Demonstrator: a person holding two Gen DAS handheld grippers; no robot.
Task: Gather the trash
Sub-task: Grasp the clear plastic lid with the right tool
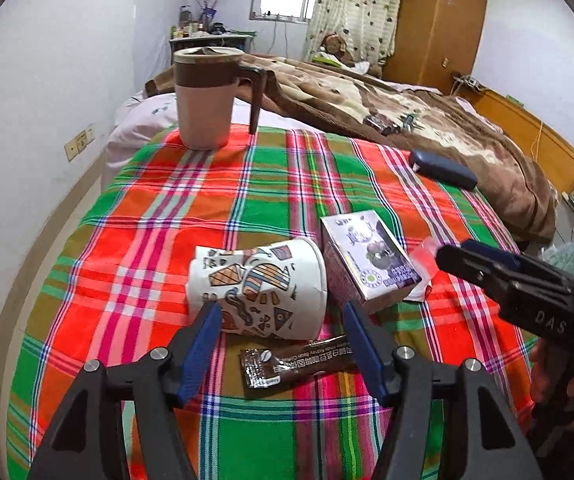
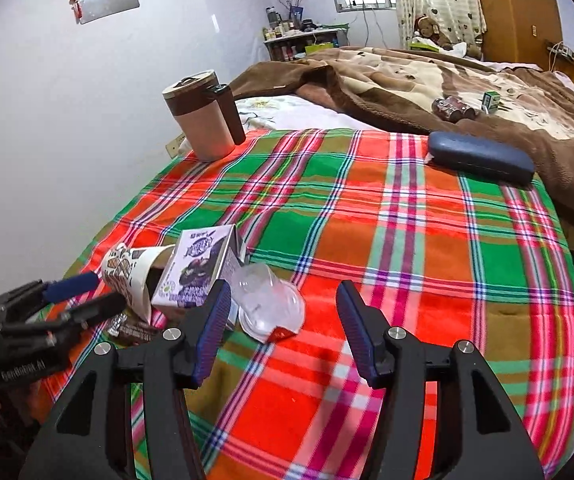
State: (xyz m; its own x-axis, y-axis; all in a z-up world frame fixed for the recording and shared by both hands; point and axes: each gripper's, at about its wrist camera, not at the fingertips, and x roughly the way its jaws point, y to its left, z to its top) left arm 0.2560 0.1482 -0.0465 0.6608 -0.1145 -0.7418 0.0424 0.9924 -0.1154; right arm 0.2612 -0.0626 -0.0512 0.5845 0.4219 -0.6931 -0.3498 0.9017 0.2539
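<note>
Large bed with a brown-and-cream fleece blanket (image 2: 427, 80) filling the far right; orange wooden wardrobe (image 1: 439, 20) against the far wall.

Nearer, a bench under a bright plaid cloth of red, green and orange checks (image 2: 387, 220), bearing all the small things.

At the far left corner of the cloth, an upright beige mug with a brown band, lid and handle (image 1: 207, 96). At the far right edge, a dark blue oblong hard case (image 2: 481, 158), lying flat, well apart from the trash.

Trash bunched at the near left of the cloth:
- white paper cup printed with coloured geometric shapes (image 1: 259, 288), crushed and lying on its side, mouth toward the right;
- purple-and-white drink carton with a blueberry picture (image 1: 371, 260), just beside the cup on its right, tilted;
- clear crumpled plastic cup with a red tab (image 2: 267, 304), just right of the carton, lying on the cloth;
- brown foil snack wrapper with white lettering (image 1: 295, 364), flat on the cloth, just in front of the paper cup.

Left claw (image 1: 283, 344) spread wide — blue pads on either side of the paper cup's near edge, over the wrapper, not pressing on anything.

Right claw (image 2: 283, 328) likewise wide, nothing gripped — its left pad just beside the clear plastic cup.
</note>
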